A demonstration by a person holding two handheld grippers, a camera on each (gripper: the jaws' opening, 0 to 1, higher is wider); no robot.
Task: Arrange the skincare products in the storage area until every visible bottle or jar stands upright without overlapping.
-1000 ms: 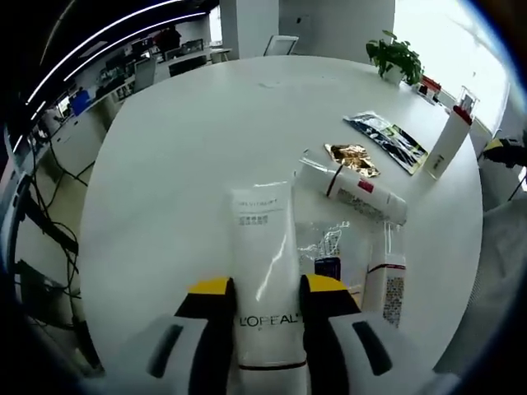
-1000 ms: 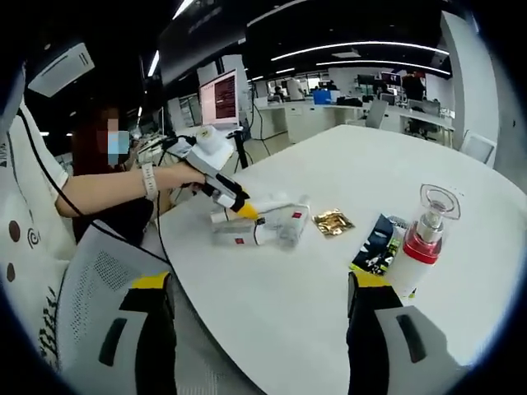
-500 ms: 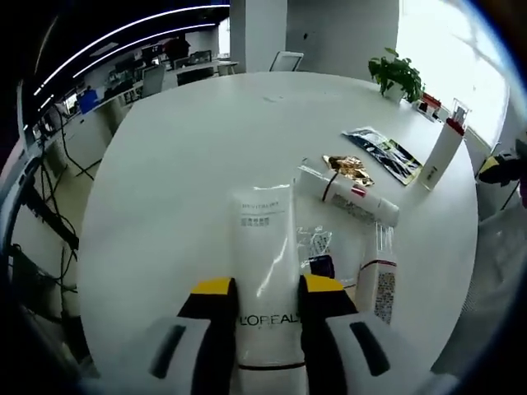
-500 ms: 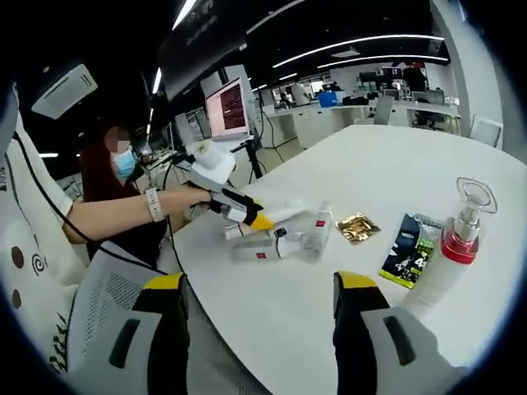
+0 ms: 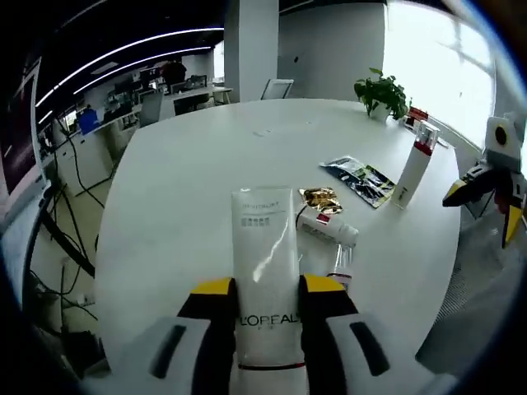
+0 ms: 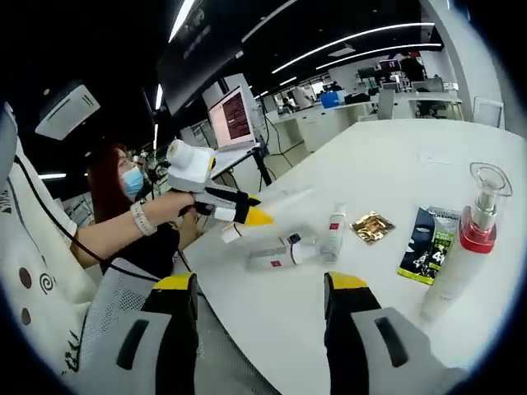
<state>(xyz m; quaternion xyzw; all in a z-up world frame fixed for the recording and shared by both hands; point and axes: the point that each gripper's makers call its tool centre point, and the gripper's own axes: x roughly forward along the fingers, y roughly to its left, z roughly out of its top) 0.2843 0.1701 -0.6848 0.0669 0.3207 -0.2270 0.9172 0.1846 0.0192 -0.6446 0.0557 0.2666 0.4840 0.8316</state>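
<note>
A white L'Oreal tube (image 5: 264,255) is clamped between the jaws of my left gripper (image 5: 263,288) and hangs above the round white table (image 5: 181,164). In the right gripper view the left gripper (image 6: 247,216) holds that tube (image 6: 284,200) over the table's near edge. Two smaller white tubes (image 5: 328,225) (image 5: 340,265) lie flat below it, seen again as tubes (image 6: 276,259) (image 6: 333,231). A tall white pump bottle with a red collar (image 5: 410,175) (image 6: 463,259) stands upright. My right gripper (image 6: 259,288) is open with nothing between its fingers, off the table's edge.
A gold sachet (image 5: 319,197) (image 6: 371,226) and a dark sachet (image 5: 359,176) (image 6: 427,252) lie flat beside the tubes. A potted plant (image 5: 380,92) stands at the far rim. A person's arm (image 6: 123,226) reaches in from the left. The right gripper (image 5: 492,183) shows past the table's right edge.
The left gripper has risen with the tube, so the lying tubes look smaller and farther below. The right gripper view has shifted; the pump bottle now sits further right.
</note>
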